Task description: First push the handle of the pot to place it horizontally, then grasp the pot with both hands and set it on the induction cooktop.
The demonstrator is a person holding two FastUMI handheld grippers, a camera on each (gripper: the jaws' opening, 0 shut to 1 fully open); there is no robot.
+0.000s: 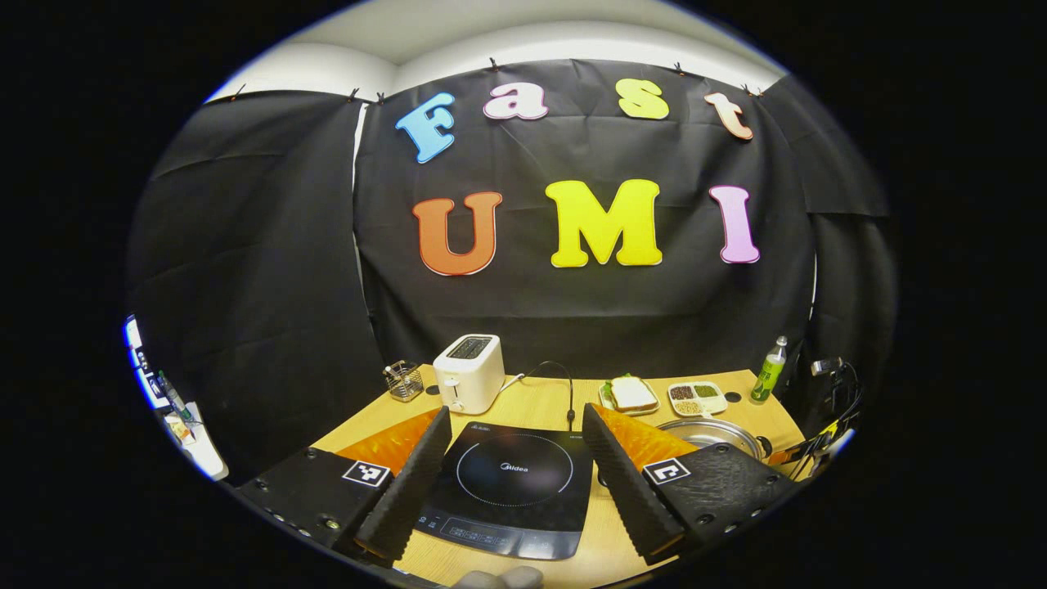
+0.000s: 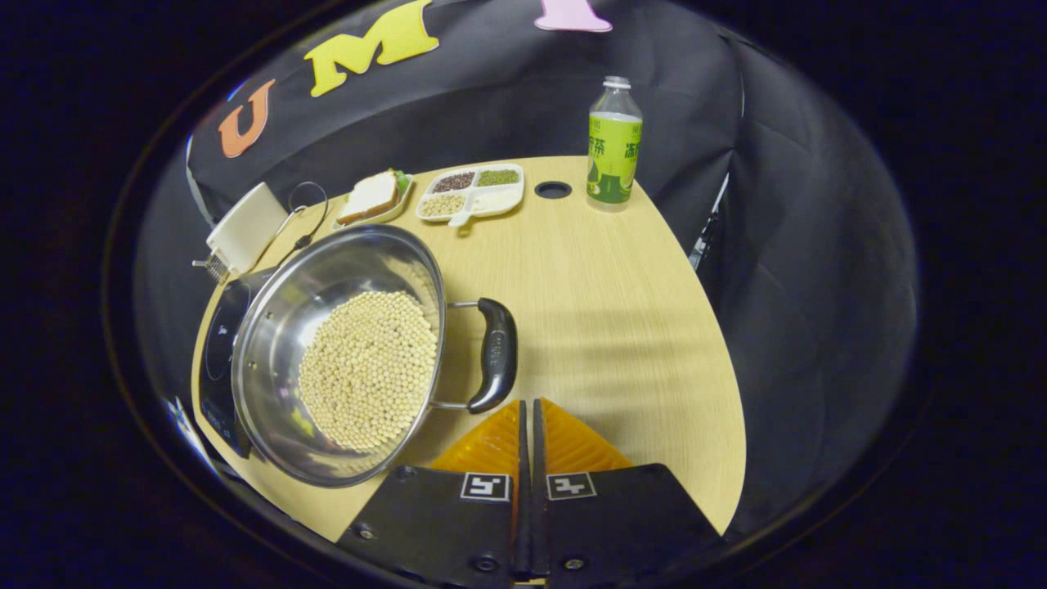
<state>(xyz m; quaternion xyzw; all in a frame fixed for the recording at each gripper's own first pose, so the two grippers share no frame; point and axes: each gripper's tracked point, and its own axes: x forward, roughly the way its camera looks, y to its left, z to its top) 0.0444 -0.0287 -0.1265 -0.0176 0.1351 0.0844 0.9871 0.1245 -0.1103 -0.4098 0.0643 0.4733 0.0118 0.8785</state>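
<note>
Pot (image 2: 339, 356) off cooktop (image 1: 511, 487) — handle (image 2: 495, 353) at 3 o'clock; right gripper (image 2: 527, 409) closed, empty; left gripper (image 1: 515, 474) spread wide, empty — lift pending.

cooktop (image 1: 511, 483) top bare | table (image 2: 622, 327) open right of pot handle (image 2: 495, 353)

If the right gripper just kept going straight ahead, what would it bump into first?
Probably nothing soon. The right gripper, fingers closed, points over bare table, just past the pot's black handle on its left. Far ahead stand a divided tray and a bottle.
</note>
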